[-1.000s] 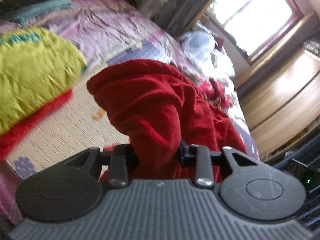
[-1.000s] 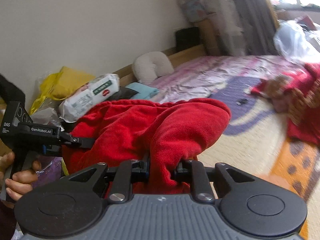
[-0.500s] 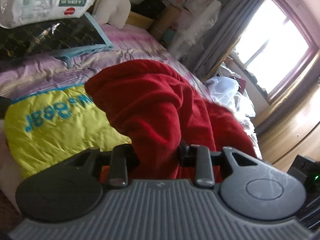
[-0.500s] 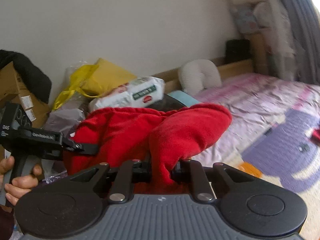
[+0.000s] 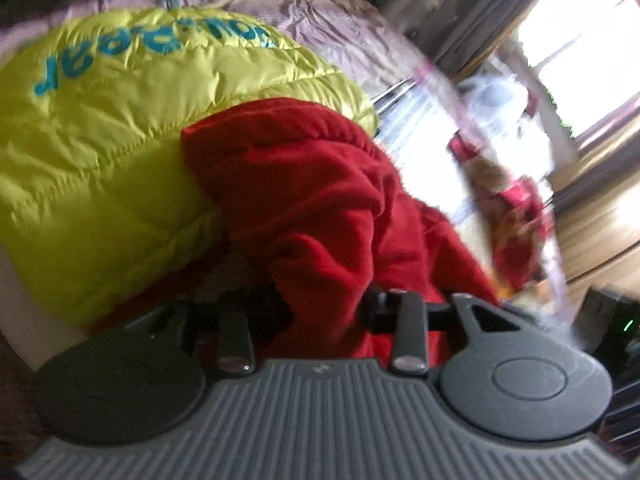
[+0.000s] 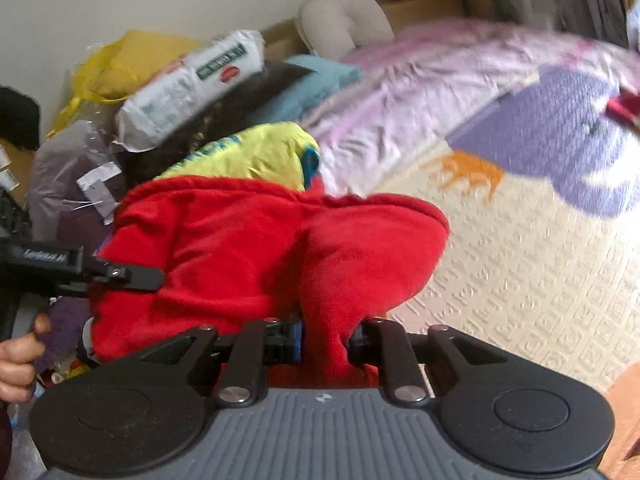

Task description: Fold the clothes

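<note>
A folded red fleece garment (image 5: 304, 200) hangs between both grippers. My left gripper (image 5: 326, 312) is shut on one end of it, the cloth bunched between the jaws. My right gripper (image 6: 324, 336) is shut on the other end of the red garment (image 6: 248, 248). The left gripper's finger (image 6: 132, 276) shows at the left of the right wrist view, against the cloth, with a hand (image 6: 16, 360) on its handle. A folded yellow-green puffer jacket (image 5: 120, 128) with blue lettering lies just beyond and under the red bundle, also visible as the jacket (image 6: 256, 152) behind the red cloth.
A cream patterned play mat (image 6: 520, 272) with purple and orange shapes covers the bed. A white wipes pack (image 6: 192, 80), dark pillow (image 6: 240, 104), yellow bag (image 6: 116, 68) and neck pillow (image 6: 340, 20) crowd the wall. More red clothes (image 5: 516, 232) lie toward the window (image 5: 580, 48).
Both grippers have carried the red garment downward to the folded yellow-green jacket, which now sits directly behind and beneath it. Both views tilted down and show motion blur.
</note>
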A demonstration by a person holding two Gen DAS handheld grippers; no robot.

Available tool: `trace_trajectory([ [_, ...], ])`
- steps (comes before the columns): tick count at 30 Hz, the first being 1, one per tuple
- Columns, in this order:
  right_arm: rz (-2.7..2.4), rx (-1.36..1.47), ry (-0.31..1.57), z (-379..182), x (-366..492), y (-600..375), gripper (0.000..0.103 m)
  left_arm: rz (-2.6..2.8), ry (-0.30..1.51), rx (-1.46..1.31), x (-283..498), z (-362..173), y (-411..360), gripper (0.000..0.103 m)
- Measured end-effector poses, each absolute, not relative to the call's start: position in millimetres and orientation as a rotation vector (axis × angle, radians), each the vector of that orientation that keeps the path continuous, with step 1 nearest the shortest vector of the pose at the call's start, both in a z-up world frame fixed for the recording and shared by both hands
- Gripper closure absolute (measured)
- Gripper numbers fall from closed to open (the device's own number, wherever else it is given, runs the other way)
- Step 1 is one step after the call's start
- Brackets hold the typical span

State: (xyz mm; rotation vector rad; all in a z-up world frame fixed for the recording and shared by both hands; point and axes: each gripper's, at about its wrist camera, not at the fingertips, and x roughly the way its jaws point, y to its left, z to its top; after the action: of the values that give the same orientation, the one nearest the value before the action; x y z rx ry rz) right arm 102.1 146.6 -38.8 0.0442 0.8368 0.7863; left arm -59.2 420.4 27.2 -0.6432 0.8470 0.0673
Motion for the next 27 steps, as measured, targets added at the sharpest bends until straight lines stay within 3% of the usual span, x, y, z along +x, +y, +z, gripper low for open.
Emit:
trace_trajectory([
  [5,0.732,0.05,0.951,-78.2,111.7,146.3,0.036,0.142,0.899,-0.549,-52.2,15.1,410.7,0.046],
  [7,0.727,0.138,0.963,-87.9,113.9,133.9,0.026,0.141,0.903,-0.556,-52.2,10.7,414.1,0.044],
  [15,0.753,0.544,1.093,-136.5,136.6,123.7,0.017,0.147,0.933,-0.577,-49.6,-0.6,424.0,0.038],
  [16,0.762,0.564,1.075,-138.8,136.2,126.9,0.025,0.147,0.939,-0.574,-49.3,-2.1,423.5,0.038],
  [17,0.79,0.569,1.08,-139.4,136.6,131.0,0.052,0.149,0.946,-0.573,-48.7,-4.1,423.2,0.038],
  [20,0.85,0.521,1.069,-133.2,128.0,140.5,0.081,0.153,0.968,-0.567,-47.3,-9.5,421.4,0.038],
  [23,0.886,0.424,1.018,-115.8,109.4,129.7,0.089,0.129,0.983,-0.547,-47.4,-11.1,413.0,0.037],
  [27,0.869,0.393,0.996,-103.3,80.7,83.3,0.09,0.059,1.023,-0.518,-42.8,-15.8,384.8,0.035],
])
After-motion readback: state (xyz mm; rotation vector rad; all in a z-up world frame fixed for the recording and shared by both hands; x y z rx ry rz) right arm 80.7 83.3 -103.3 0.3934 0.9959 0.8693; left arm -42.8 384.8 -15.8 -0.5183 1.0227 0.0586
